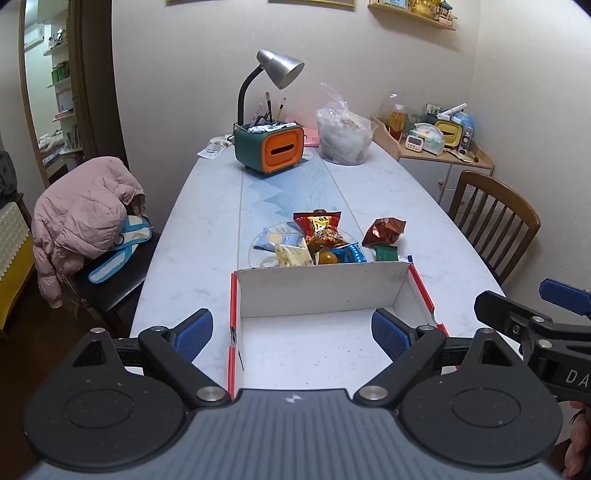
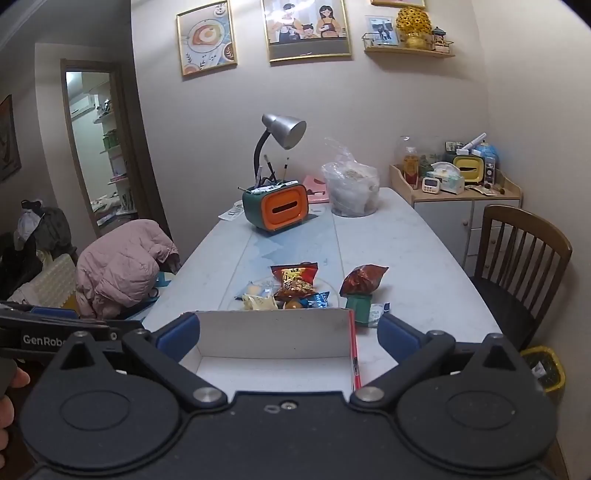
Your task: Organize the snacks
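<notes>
Jaws wide above box (image 1: 317,295) rim

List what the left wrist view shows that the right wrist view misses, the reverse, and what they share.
Only the left wrist view: the box's bare floor and the striped bag on the chair beside the pink jacket.
Only the right wrist view: three framed pictures on the wall and a yellow bin on the floor.
Both: the open white box, the snack packets on the clear plate, the desk lamp and the orange-fronted holder.
</notes>
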A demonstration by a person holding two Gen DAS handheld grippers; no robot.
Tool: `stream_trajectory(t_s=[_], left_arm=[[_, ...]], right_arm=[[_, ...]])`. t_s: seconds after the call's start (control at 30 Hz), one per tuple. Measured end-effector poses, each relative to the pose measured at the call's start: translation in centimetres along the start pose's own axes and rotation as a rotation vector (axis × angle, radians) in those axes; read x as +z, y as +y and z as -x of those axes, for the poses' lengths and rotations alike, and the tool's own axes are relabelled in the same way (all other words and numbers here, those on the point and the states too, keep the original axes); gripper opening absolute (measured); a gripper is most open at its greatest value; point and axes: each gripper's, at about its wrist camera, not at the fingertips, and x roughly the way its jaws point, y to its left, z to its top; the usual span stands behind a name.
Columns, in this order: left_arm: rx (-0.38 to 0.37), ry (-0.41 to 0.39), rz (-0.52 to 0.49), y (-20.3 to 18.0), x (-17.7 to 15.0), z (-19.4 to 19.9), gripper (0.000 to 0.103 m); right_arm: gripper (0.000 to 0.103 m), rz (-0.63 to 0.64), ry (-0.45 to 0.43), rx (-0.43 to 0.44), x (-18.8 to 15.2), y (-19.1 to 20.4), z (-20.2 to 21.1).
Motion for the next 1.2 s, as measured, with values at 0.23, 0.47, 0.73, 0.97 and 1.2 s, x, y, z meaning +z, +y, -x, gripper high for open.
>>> stream_trajectory(t_s=[0.23,0.47,0.73,0.97,1.2], left_arm=[[-0.022,0.006,-0.010,-0.29,0.17,0.21,0.093],[-0.025,-0.004,-0.012,-0.43,0.17,0.64,0.093],[-0.024,0.003,-0.008,-0.26,-0.02,0.57,0.093],[-0.026,0.021,-0.013,-0.51,0.03,0.48,0.093],[-0.023,0.020,-0.019,-0.59,0.05,0.44,0.093]], right_arm=[[0.103,-0.005,-0.005,-0.014,0.19,0.22,0.53],[0.103,0.010,-0.008,-0.030,0.26,0.66,0.68],[0.103,0.019,-0.001,-0.033,0.11,0.79,0.76],[0.103,0.034,0.012,-0.043,0.40,0.94,0.55],[0.103,0.046,0.011,-0.057,0.29,0.93,0.66]])
